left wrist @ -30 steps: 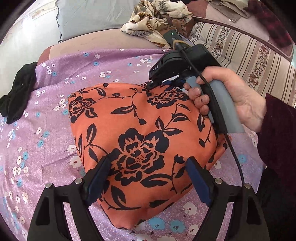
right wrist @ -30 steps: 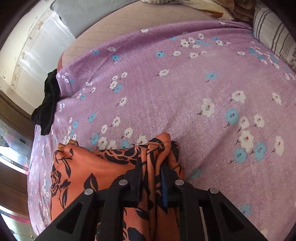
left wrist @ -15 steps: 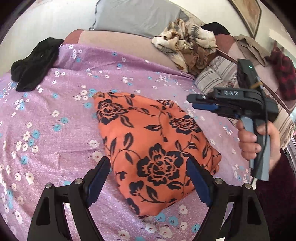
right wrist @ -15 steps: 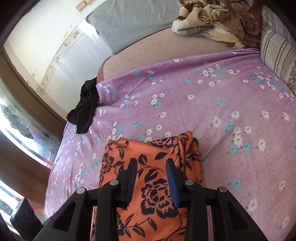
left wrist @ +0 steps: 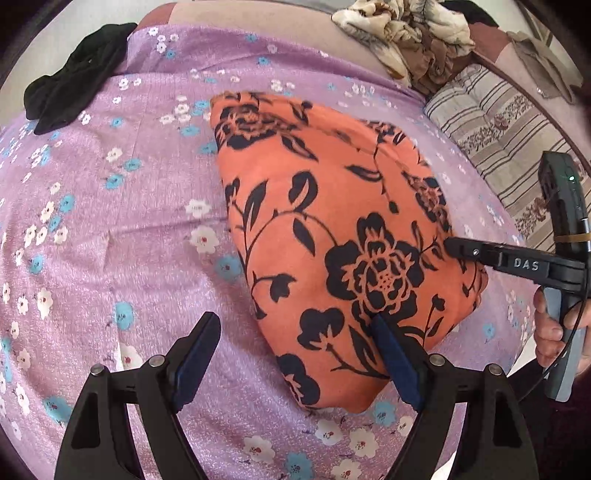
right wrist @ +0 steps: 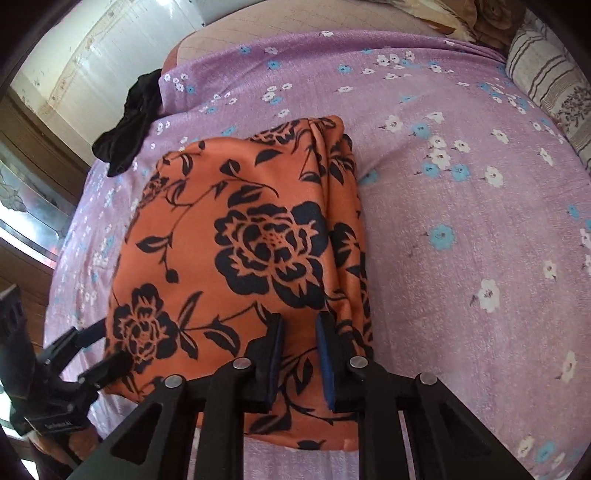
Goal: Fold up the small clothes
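The folded orange floral garment point(left wrist: 332, 236) sat in the middle of the purple flowered bedsheet point(left wrist: 110, 240), with a black cloth point(left wrist: 74, 85) off around 10 o'clock near the sheet's far corner and a crumpled beige floral cloth point(left wrist: 406, 33) up around 1 o'clock. The left gripper point(left wrist: 295, 354) was spread wide over the garment's near corner, not pinching anything. The right gripper point(right wrist: 299, 354) hung over the garment's near edge at about 6 o'clock, jaws closing with a narrow gap and no fabric visibly caught between them.
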`<control>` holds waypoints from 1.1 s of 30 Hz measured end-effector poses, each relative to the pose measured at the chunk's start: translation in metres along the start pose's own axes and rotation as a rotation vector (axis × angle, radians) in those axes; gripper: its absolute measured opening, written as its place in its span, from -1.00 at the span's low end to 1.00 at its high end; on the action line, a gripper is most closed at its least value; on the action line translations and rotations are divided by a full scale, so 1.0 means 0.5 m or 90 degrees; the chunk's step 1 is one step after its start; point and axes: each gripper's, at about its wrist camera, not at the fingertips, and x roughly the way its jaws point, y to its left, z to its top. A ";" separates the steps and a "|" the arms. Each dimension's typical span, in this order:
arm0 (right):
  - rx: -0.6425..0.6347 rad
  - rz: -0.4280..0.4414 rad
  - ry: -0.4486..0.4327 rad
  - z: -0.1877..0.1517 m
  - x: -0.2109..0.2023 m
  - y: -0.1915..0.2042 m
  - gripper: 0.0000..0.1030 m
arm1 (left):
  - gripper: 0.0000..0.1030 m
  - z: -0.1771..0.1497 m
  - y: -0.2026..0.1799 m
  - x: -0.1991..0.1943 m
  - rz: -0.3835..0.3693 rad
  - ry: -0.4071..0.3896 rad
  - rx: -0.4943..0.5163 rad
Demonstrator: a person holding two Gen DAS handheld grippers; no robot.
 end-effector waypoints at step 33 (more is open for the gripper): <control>-0.037 0.208 -0.004 0.185 0.109 0.219 -0.53 | 0.75 0.000 0.085 -0.002 -0.041 0.001 -0.083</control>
